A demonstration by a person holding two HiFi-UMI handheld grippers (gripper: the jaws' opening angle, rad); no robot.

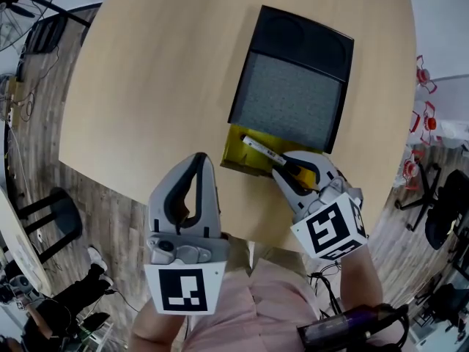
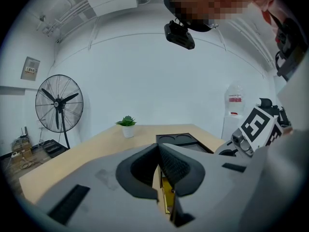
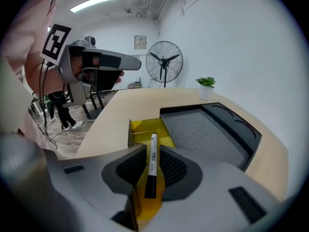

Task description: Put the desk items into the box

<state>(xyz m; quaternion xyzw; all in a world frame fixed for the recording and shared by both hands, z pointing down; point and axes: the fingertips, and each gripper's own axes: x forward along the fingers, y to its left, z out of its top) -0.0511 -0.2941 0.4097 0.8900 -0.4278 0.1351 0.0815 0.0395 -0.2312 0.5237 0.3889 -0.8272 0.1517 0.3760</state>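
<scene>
White walls and wood-plank flooring surround a pale wooden table (image 1: pixel 146 86) with rounded corners; a standing fan (image 3: pixel 164 59) is beyond its far end and a small potted plant (image 3: pixel 206 82) sits on the far edge.

On the table, toward the person's right, lies a black tray (image 1: pixel 293 97) with a grey textured bed and two round recesses along its far side.

Left gripper (image 1: pixel 201 160): held over the table's near edge, well left of the tray. Its own view shows the left gripper (image 2: pixel 158 146) clenched tip to tip, with nothing between the jaws.

Right gripper (image 1: pixel 289 171): held over the near right part of the table, jaws clamped on a marker (image 1: pixel 267 152).

Yellow box (image 1: pixel 238 156): open-topped, touching the tray's near edge, directly below the right gripper. It also shows through the slit under the left jaws (image 2: pixel 167 195).

Marker, right gripper view (image 3: pixel 153 146): white barrel pointing away toward the tray, black cap nearest the camera, gripped at mid-length. It lies over the yellow box (image 3: pixel 145 132); whether it touches the box cannot be told.
</scene>
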